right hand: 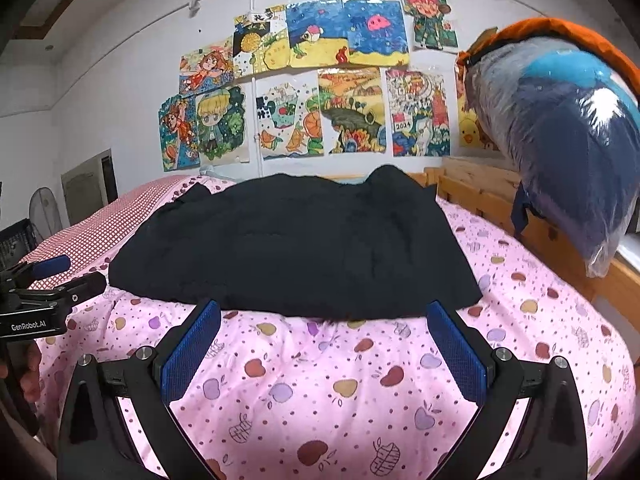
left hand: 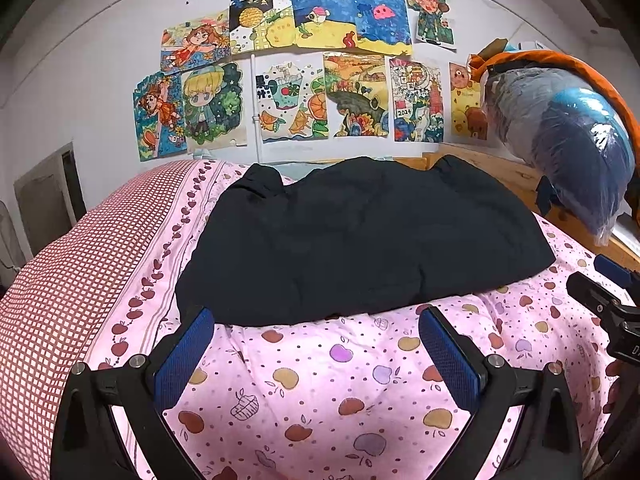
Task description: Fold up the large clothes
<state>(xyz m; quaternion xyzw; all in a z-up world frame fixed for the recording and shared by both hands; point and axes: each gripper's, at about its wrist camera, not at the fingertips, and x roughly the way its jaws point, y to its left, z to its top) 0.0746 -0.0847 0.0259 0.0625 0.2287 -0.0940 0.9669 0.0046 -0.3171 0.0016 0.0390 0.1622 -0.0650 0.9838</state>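
Observation:
A large black garment (left hand: 360, 240) lies folded flat on the pink apple-print bedspread (left hand: 320, 380); it also shows in the right wrist view (right hand: 296, 248). My left gripper (left hand: 316, 320) is open and empty, its blue-padded fingers just short of the garment's near edge. My right gripper (right hand: 324, 312) is open and empty too, at the same near edge. The right gripper shows at the right edge of the left wrist view (left hand: 608, 300), and the left gripper shows at the left edge of the right wrist view (right hand: 48, 288).
A red-checked strip (left hand: 60, 280) runs along the bed's left side. A wooden bed rail (right hand: 500, 204) stands at the right, with a plastic-wrapped blue bundle (right hand: 568, 144) resting on it. Children's drawings (left hand: 304, 72) cover the white wall behind.

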